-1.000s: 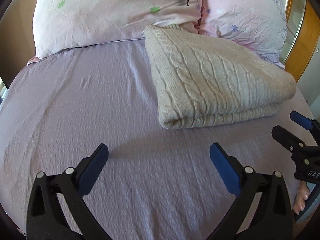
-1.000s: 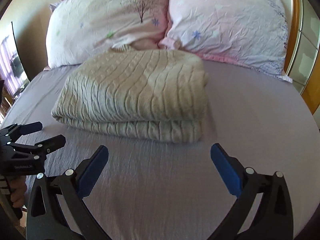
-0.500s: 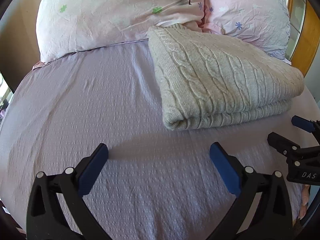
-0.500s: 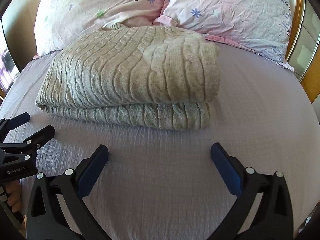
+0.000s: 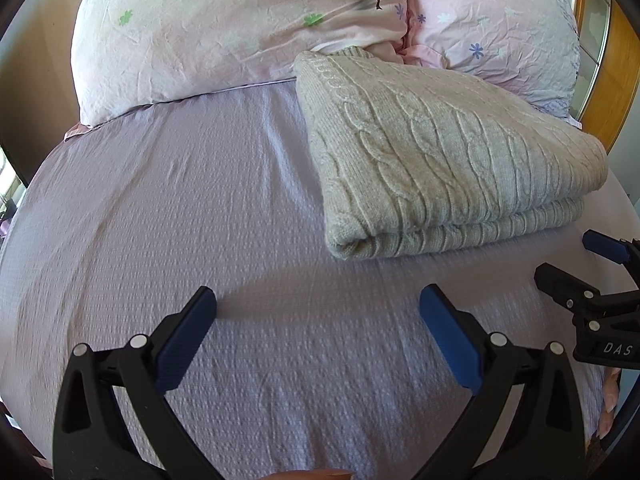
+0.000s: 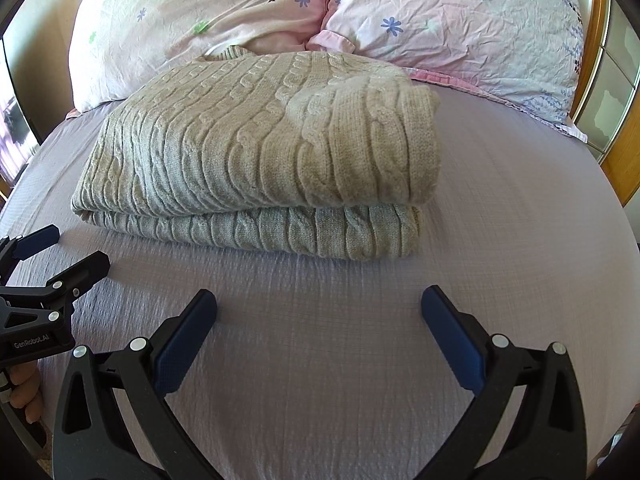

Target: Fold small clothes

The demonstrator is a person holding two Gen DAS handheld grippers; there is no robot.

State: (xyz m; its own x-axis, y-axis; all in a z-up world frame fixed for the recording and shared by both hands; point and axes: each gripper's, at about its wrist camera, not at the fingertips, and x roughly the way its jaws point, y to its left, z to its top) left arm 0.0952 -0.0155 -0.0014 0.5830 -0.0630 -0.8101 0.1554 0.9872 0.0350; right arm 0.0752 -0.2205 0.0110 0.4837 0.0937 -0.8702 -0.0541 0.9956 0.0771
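A beige cable-knit sweater [image 5: 440,160] lies folded in two layers on the lilac bed sheet [image 5: 180,220], its far end against the pillows. It also shows in the right wrist view [image 6: 260,152]. My left gripper [image 5: 318,316] is open and empty over bare sheet, short of the sweater's near left corner. My right gripper [image 6: 319,312] is open and empty, a little short of the sweater's near folded edge. Each gripper shows at the edge of the other's view, the right one [image 5: 568,256] and the left one [image 6: 68,248].
Two pink floral pillows [image 5: 240,28] [image 5: 492,24] lean at the head of the bed. A wooden frame with glass panes [image 6: 612,92] stands to the right. The lilac sheet [image 6: 520,220] stretches left and right of the sweater.
Both grippers have moved forward toward the sweater, which now looks larger and nearer. Both stay open and empty. The sweater has not moved.
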